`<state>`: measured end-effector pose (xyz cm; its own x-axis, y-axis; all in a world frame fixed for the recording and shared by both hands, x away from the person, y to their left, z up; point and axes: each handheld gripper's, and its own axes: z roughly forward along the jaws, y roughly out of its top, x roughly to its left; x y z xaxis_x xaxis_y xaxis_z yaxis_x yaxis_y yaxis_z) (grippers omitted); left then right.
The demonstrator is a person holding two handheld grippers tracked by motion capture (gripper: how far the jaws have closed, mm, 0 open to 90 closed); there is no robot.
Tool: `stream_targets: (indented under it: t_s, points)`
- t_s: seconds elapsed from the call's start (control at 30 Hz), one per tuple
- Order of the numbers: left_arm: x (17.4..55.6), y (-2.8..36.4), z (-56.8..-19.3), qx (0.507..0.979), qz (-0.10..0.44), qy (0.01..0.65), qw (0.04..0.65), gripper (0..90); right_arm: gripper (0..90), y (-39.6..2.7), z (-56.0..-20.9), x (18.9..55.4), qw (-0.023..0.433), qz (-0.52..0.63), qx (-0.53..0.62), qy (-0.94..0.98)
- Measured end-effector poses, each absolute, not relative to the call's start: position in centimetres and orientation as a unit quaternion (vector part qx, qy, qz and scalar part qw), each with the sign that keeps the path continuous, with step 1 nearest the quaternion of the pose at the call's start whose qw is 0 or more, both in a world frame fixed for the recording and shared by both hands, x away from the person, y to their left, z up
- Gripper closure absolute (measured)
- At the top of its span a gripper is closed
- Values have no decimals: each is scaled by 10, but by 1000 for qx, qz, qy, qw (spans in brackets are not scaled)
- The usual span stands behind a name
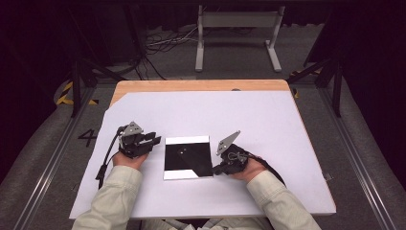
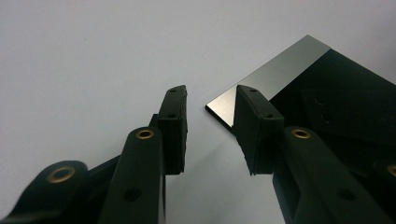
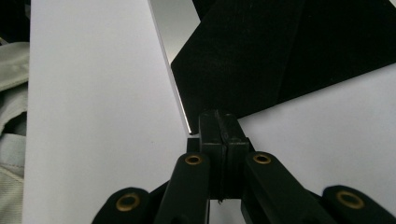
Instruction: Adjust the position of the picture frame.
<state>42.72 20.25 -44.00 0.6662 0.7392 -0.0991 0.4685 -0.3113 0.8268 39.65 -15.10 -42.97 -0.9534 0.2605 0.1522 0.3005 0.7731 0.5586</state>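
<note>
Sleeves reach in from the near edge, the right gripper (image 1: 216, 168) pinched shut on a corner of the black cloth (image 1: 189, 158) lying over the mirror (image 1: 186, 140) mid-table, while the left gripper (image 1: 157, 140) hangs half open just beside the mirror's corner, holding nothing.

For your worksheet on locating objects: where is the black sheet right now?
In the high view the black sheet lies mid-table on a mirror-like plate, between the left gripper and the right gripper.
</note>
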Motion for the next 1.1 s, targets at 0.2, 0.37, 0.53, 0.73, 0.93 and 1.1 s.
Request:
stream_targets:
  t_s: [0.2, 0.37, 0.53, 0.73, 0.93, 1.1]
  points:
    - [427, 203, -439, 795, 149, 377, 451, 650, 895, -149, -430, 395, 28, -302, -152, -941]
    - [423, 204, -434, 794, 145, 374, 456, 642, 895, -149, -430, 392, 21, -307, -157, -938]
    - [418, 210, -426, 793, 137, 363, 470, 624, 894, -149, -428, 389, 14, -307, -151, -940]
    - [416, 214, -423, 796, 131, 354, 474, 609, 892, -151, -425, 386, 14, -305, -149, -940]
    - [417, 215, -422, 799, 127, 353, 470, 565, 882, -156, -419, 383, 4, -314, -151, -937]
    - [418, 213, -422, 806, 132, 346, 461, 539, 872, -161, -413, 381, -1, -321, -151, -935]
